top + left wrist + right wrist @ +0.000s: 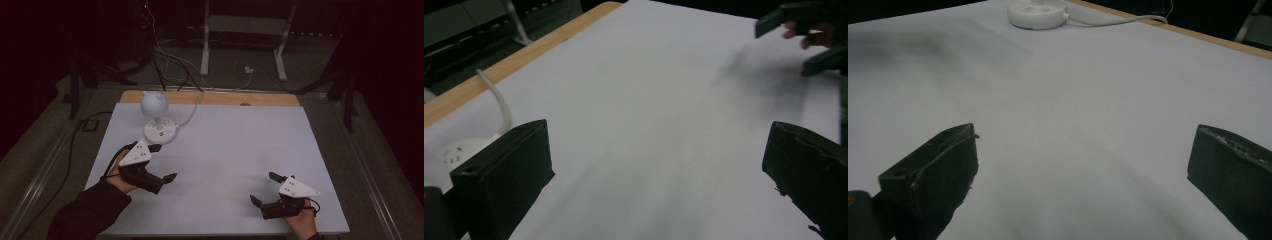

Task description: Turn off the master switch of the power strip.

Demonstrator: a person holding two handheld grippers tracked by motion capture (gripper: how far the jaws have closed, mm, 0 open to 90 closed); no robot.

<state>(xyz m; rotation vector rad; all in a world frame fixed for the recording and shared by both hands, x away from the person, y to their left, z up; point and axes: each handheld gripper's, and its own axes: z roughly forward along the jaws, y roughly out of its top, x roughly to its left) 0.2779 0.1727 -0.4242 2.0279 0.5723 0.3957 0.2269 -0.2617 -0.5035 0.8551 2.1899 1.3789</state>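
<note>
Nothing's started yet, I reckon: both my grippers, left [163, 162] and right [265, 188], hover fingers wide, empty. The small white globe-headed desk lamp [156, 116] sits at 11 o'clock on the white-covered bench [225, 150]; presumably I reach there next.

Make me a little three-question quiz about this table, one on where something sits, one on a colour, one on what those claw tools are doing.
1. Where does the lamp stand?
A. far left of the table
B. near right corner
C. dead centre

2. What colour is the lamp?
A. red
B. white
C. green

3. How are the left gripper and right gripper?
A. both open, empty
B. both clamped on the lamp
C. one holds a cup

Answers: 1 A, it sits by the far left edge; 2 B, globe and round base are white; 3 A, each gripper's jaws stand wide apart with nothing between.
</note>
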